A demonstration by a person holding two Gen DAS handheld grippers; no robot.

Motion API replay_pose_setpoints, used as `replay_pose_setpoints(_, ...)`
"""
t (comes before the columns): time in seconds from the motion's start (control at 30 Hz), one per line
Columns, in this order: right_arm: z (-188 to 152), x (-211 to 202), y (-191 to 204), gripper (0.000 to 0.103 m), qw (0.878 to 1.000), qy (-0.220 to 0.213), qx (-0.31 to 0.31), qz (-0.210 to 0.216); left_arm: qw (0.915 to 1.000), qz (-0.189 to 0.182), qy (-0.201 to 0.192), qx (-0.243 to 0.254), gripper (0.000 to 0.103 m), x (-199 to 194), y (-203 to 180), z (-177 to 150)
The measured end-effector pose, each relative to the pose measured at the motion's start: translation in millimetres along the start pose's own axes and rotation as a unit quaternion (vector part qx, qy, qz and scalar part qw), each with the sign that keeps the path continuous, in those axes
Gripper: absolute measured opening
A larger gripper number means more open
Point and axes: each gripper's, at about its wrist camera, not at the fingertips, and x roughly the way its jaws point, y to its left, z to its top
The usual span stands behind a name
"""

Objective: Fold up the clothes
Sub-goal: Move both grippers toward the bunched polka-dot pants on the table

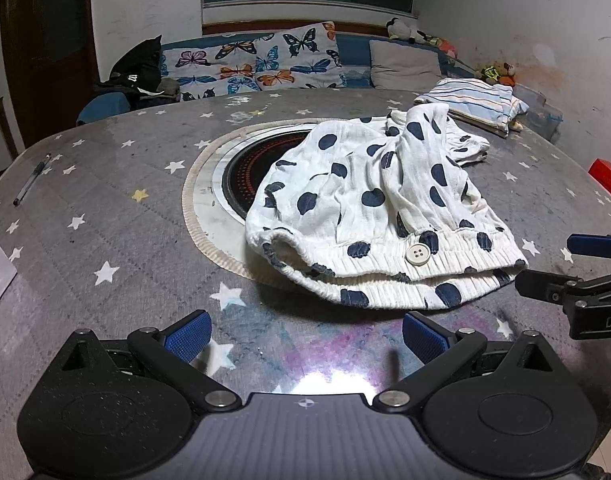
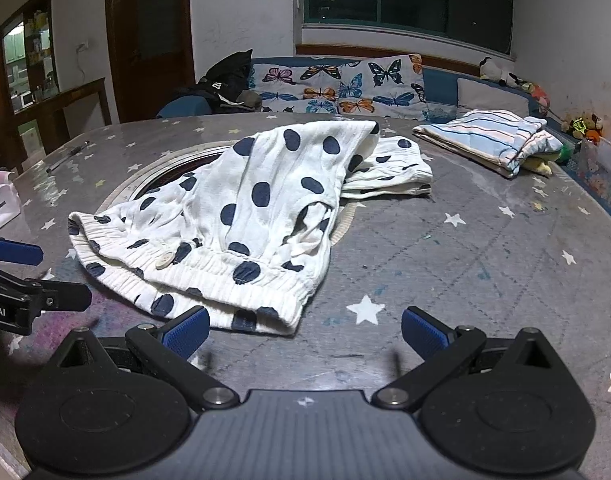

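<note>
White shorts with dark blue dots (image 1: pixel 369 204) lie crumpled on the grey star-patterned table (image 1: pixel 105 240), the ribbed waistband with a white button (image 1: pixel 417 255) facing me. The same shorts (image 2: pixel 241 216) fill the middle of the right wrist view. My left gripper (image 1: pixel 307 338) is open just in front of the waistband, nothing between its blue pads. My right gripper (image 2: pixel 305 336) is open too, its left pad (image 2: pixel 187 334) close to the waistband's right corner. Each gripper shows at the edge of the other's view, the right gripper (image 1: pixel 561 264) and the left gripper (image 2: pixel 29 276).
A folded striped garment (image 1: pixel 473 102) (image 2: pixel 489 136) lies at the back right of the table. A round inset burner (image 1: pixel 241 180) sits partly under the shorts. A pen (image 1: pixel 31 180) lies far left, a red object (image 1: pixel 607 176) at the right edge. A sofa with butterfly cushions (image 1: pixel 257 64) stands behind.
</note>
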Motion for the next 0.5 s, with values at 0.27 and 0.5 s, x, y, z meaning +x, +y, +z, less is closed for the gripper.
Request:
replay_pose_setpoints(0.27,2.5,0.4,7.4,0.103,1.0,0.005,-0.001,-0.007,0.9998,-0.015,0.002,0.013,0.103,1.6,0.9,4.8)
replay_pose_setpoints(0.5,4.2,-5.1,10.7,0.103,1.0,-0.002,0.003,-0.011,0.9991,-0.025,0.004,0.034,0.103,3.0,-4.1,9.3)
